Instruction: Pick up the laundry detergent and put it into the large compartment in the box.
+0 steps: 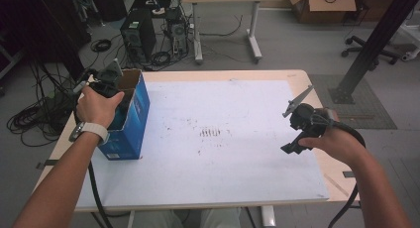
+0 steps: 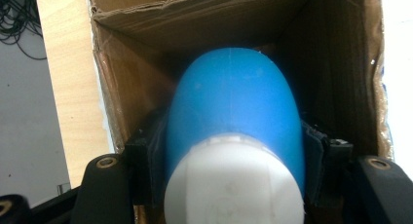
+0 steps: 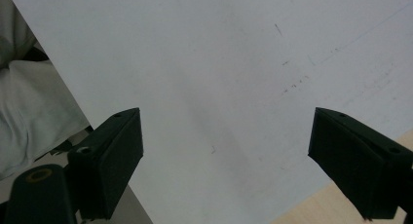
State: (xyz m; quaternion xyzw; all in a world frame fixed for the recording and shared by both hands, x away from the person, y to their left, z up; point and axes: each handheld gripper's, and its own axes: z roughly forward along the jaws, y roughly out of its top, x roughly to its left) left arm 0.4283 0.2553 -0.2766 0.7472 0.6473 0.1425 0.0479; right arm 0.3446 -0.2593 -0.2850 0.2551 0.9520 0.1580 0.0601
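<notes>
A blue cardboard box (image 1: 130, 120) with an open top stands at the table's left edge. My left gripper (image 1: 106, 83) reaches down into its opening. In the left gripper view its jaws are shut on a blue bottle (image 2: 234, 112) with a white cap (image 2: 233, 185), held inside the brown box interior (image 2: 336, 63). My right gripper (image 1: 297, 134) hovers over the right side of the white sheet (image 1: 218, 139). In the right gripper view the right gripper (image 3: 226, 156) is open, and nothing lies between its black fingers (image 3: 117, 151).
The white sheet covers most of the wooden table (image 1: 297, 77), with dark smudges (image 1: 210, 133) near its middle. Beyond the table stand computer towers (image 1: 138, 37), cables, another desk (image 1: 233, 0) and a black post (image 1: 371, 44). A person's light trousers (image 3: 29, 121) show below the near edge.
</notes>
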